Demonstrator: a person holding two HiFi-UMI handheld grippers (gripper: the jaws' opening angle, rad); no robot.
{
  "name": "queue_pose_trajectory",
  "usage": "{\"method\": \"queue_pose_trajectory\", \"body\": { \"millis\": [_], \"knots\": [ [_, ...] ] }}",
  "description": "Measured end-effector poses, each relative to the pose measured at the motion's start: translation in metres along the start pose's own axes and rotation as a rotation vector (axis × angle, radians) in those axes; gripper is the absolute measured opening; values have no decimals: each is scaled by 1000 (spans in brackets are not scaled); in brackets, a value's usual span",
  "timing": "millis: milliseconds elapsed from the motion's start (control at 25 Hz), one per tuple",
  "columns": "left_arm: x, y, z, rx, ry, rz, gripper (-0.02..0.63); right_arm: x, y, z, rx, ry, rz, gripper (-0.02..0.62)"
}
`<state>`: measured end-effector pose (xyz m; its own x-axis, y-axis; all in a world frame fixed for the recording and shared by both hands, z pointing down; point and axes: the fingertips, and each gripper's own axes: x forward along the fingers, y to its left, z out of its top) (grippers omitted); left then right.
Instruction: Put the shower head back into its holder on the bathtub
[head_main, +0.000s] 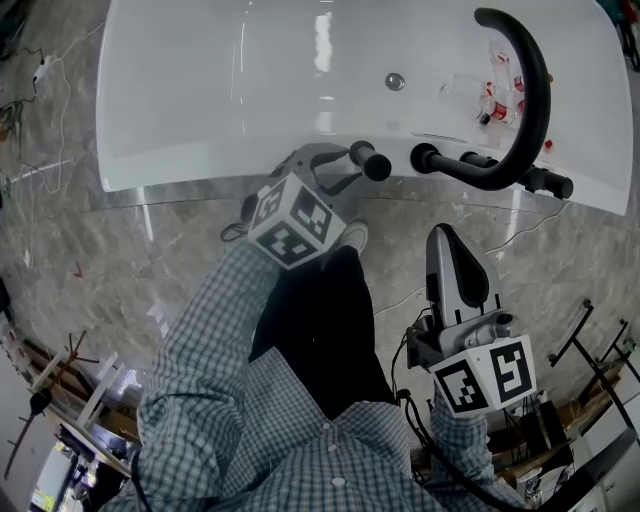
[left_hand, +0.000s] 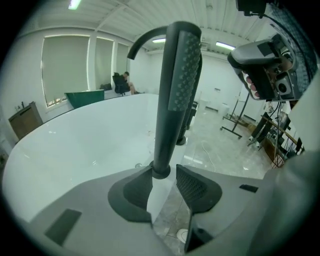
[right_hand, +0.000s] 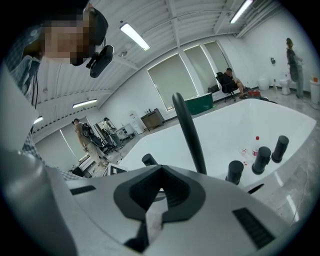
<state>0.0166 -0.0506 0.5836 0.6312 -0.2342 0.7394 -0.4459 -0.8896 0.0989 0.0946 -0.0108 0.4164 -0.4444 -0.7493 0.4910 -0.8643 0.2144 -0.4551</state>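
Gaping left hand-held gripper (left_hand: 164, 170) straddles shower head (left_hand: 175, 90) on bathtub rim (head_main: 180, 175) (right hand-held gripper (right_hand: 160, 170) clenched empty).

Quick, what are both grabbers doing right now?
Left gripper: open, with the shower head at its jaw tips, not gripped.
Right gripper: shut, holding nothing.
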Motion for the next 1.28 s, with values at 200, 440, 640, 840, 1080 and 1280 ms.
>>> {"method": "queue_pose_trajectory", "body": {
  "millis": [200, 440, 640, 840, 1080, 1280],
  "knots": [
    [-28, 1, 2, -91, -93, 53, 18, -3, 6, -1, -18, -2, -2, 6],
    [-75, -1, 23, -215, -222, 85, 9, -11, 17, 0, -40, -4, -17, 6],
    [-121, -14, 53, -221, -279, 73, 9, -24, 33, 24, -69, -50, -14, 6],
    [-177, -27, 91, -184, -323, 59, 9, -45, 62, 62, -99, -109, -3, 8],
    [-240, -32, 139, -187, -392, 113, 9, -75, 97, 105, -142, -167, 32, 8],
    [-289, -43, 172, -159, -426, 150, 9, -99, 122, 139, -163, -235, 59, 8]
  ]
}}
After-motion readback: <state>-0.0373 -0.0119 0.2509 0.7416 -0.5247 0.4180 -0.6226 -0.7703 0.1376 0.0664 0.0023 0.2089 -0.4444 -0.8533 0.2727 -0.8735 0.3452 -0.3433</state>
